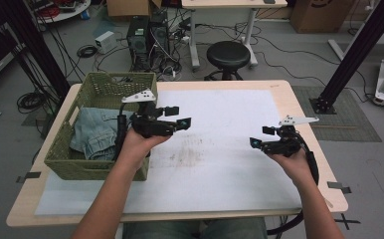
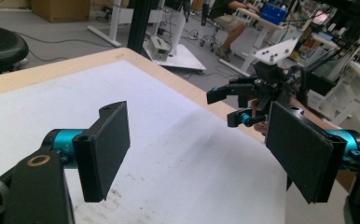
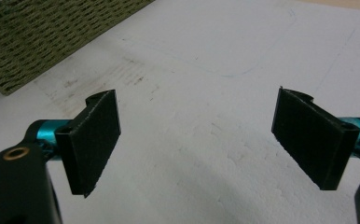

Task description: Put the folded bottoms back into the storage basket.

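My left gripper (image 1: 177, 117) hovers just right of a green woven basket (image 1: 103, 84), jaws wide apart and pointing right across the table. Nothing lies between its pads (image 2: 110, 144) in the left gripper view. A folded pair of light blue jeans (image 1: 93, 132) rests inside the basket. My right gripper (image 1: 261, 137) is held over the right side of the white sheet (image 1: 230, 129), pointing left, open and empty. Its pads (image 3: 96, 140) frame bare sheet in the right gripper view. The basket wall (image 3: 38, 42) appears there at top left. Across the table, the left gripper view catches the right gripper (image 2: 225, 107).
The wooden table (image 1: 289, 104) is covered by the white sheet, smudged grey near the middle (image 1: 190, 154). Beyond the far edge stand a black stool (image 1: 228, 55), computer towers (image 1: 147, 37) and tangled cables on the floor. Black frame posts (image 1: 359, 50) rise at right.
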`<action>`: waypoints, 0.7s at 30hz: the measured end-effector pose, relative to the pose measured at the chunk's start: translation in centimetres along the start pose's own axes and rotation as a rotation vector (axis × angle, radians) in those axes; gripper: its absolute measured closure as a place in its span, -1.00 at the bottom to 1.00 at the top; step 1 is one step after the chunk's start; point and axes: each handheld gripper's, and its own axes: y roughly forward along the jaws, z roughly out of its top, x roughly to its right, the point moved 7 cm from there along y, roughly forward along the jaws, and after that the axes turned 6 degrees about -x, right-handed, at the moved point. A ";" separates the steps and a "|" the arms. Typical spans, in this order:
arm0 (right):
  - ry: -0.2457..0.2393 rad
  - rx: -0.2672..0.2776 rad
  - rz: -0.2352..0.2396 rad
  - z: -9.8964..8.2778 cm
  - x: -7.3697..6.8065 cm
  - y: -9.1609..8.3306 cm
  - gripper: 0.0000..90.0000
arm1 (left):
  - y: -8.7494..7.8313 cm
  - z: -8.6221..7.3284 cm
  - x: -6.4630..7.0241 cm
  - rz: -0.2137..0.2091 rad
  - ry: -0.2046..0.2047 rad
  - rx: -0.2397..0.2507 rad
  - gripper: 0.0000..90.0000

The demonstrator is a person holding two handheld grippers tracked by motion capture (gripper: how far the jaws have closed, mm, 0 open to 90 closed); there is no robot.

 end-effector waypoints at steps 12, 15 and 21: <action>0.007 0.018 -0.007 0.0 0.3 -0.7 -0.66 | 3.0 -1.1 0.2 0.069 0.049 -0.029 -0.51; 0.013 0.018 -0.010 0.0 0.5 -0.9 -0.66 | 3.5 -1.4 0.1 0.065 0.050 -0.038 -0.51; 0.013 0.025 -0.017 0.1 0.6 -1.3 -0.66 | 4.2 -1.9 0.0 0.072 0.052 -0.059 -0.51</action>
